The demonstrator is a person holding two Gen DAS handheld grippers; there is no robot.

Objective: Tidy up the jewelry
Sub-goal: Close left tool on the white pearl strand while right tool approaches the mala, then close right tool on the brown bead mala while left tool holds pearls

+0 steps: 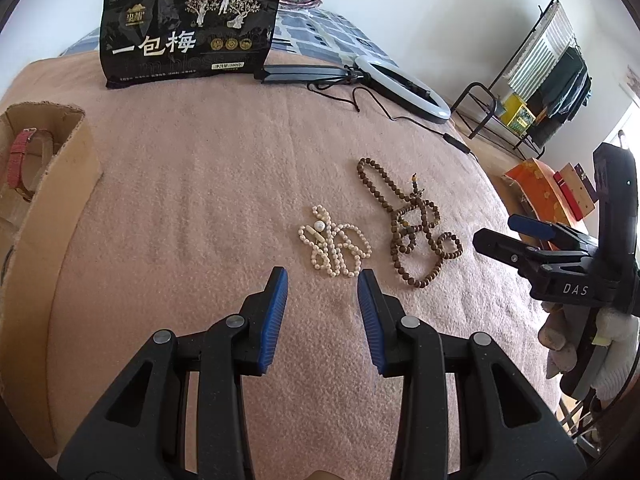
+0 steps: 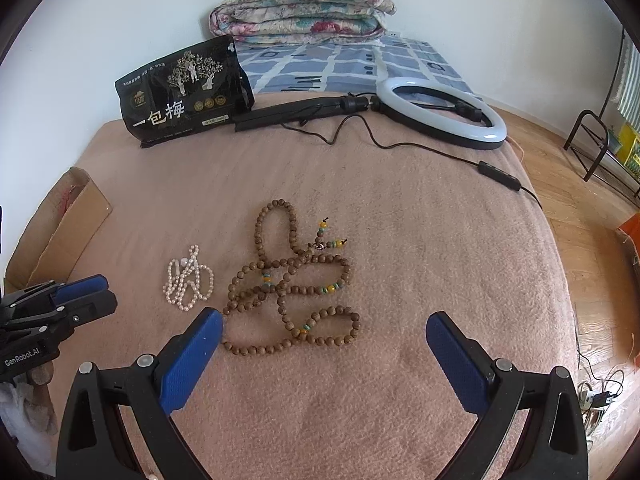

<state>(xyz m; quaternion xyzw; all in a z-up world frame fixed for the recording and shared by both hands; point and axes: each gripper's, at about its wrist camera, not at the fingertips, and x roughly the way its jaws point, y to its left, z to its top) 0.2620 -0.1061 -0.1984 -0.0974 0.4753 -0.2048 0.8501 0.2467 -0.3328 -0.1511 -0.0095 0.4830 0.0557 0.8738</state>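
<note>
**Inspector:** Jewelry on the pink blanket [image 2: 400,240], counted: two bead strands lying loose, plus one red strap piece inside the box. Largest first, please.

**Assistant:** One pink blanket covers the bed. On its far edge stand or lie one black snack bag [image 2: 185,92] and one ring light [image 2: 442,114] with its cord trailing toward the right edge. One folded floral quilt [image 2: 302,10] sits behind them against the wall. One open cardboard box [image 1: 48,208] is at the left edge of the blanket.

**Inspector:** And the task items?

**Assistant:** One brown wooden bead strand [image 2: 288,284], heaped in several loops with a few yellow and green accent beads, lies mid-blanket. One pearl necklace [image 1: 334,246] lies coiled just beside it, to its left; the two are apart. One red strap [image 1: 20,162], possibly a watch, lies in the box; its details are too small to confirm.

**Inspector:** Grippers?

**Assistant:** Two. The left gripper [image 1: 322,280] hovers near the pearl necklace, blue pads parted, holding nothing. The right gripper [image 2: 324,324] is spread wide, empty, its left pad close to the near loops of the brown strand; contact cannot be confirmed.
</note>
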